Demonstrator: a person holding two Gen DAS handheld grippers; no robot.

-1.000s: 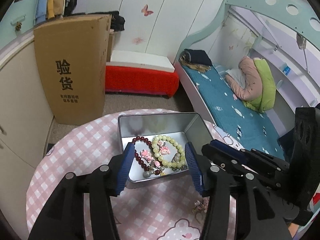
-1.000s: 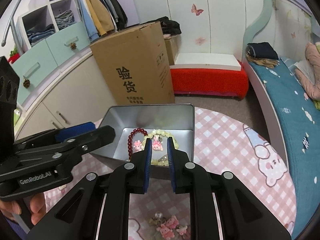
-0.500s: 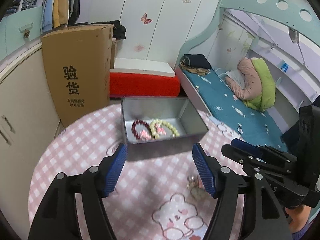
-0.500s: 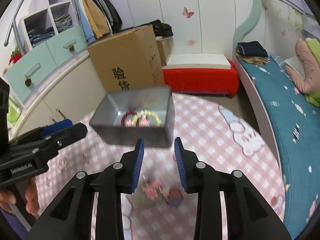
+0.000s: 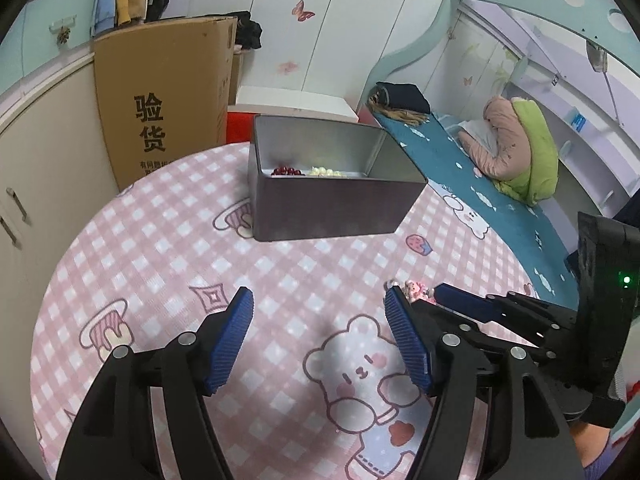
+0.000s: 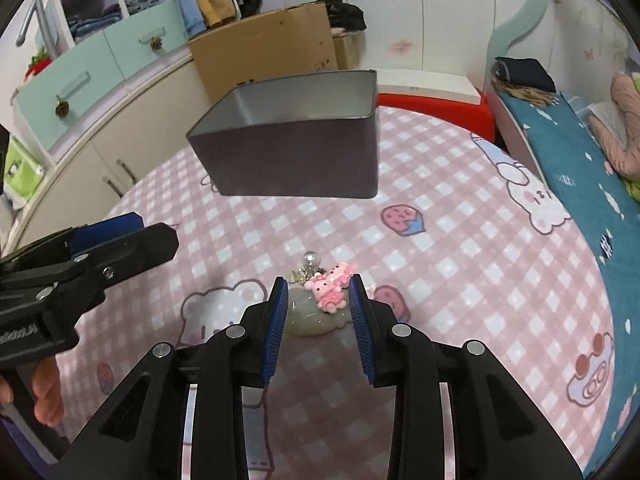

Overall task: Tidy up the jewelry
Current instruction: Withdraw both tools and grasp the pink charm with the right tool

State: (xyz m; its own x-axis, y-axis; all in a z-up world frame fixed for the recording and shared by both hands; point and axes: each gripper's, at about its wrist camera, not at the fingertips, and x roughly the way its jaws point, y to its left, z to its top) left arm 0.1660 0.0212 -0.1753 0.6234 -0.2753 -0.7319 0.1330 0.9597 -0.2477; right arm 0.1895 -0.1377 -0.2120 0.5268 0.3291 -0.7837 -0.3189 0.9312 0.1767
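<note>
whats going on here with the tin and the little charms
A person with a gripper in each hand is sorting jewelry on a pink checked tablecloth. The metal tin already holds a red bead bracelet and a pale bead bracelet. The right gripper, open, points at a small pile of pink charms lying on the cloth and holds nothing. The left gripper is open and empty beside it.
</note>
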